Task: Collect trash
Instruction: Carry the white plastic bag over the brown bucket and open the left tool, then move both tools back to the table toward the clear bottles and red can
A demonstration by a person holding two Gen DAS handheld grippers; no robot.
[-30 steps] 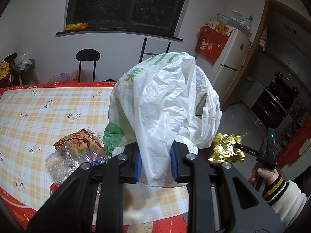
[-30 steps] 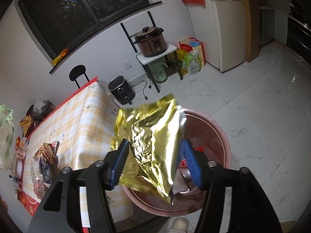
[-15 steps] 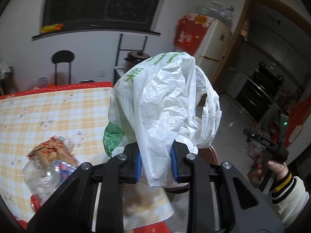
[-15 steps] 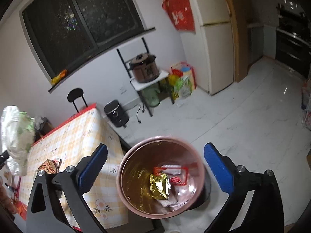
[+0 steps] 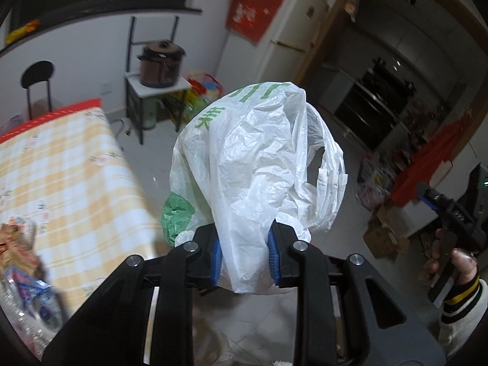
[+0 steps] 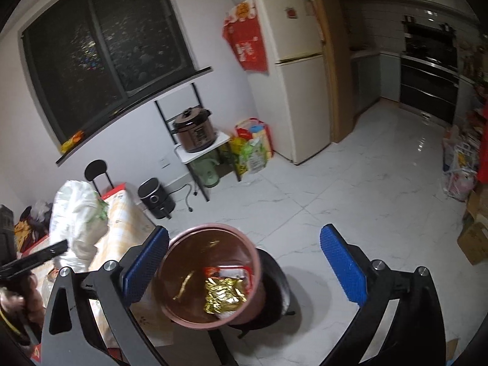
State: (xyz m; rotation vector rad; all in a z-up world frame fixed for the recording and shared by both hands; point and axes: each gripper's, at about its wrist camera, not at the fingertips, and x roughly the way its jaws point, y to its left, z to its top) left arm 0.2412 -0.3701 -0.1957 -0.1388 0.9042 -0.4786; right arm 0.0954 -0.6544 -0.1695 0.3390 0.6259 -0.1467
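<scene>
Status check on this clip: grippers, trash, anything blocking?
Left gripper shut on white plastic bag. Right gripper open, empty, above pink bin. Gold wrapper lies inside the bin. Nothing blocking.

The left claw (image 5: 244, 254) is clamped tight, blue pads pressing in from both sides. The right claw (image 6: 244, 270) gapes wide, nothing between its pads (image 6: 343, 263).

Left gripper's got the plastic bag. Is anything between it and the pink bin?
Nothing visible does. The bag, clamped in the left gripper, hangs over the table corner, and the bin stands open-topped just beside it. The right gripper hovers above the bin with jaws wide open, so move it aside first.
</scene>
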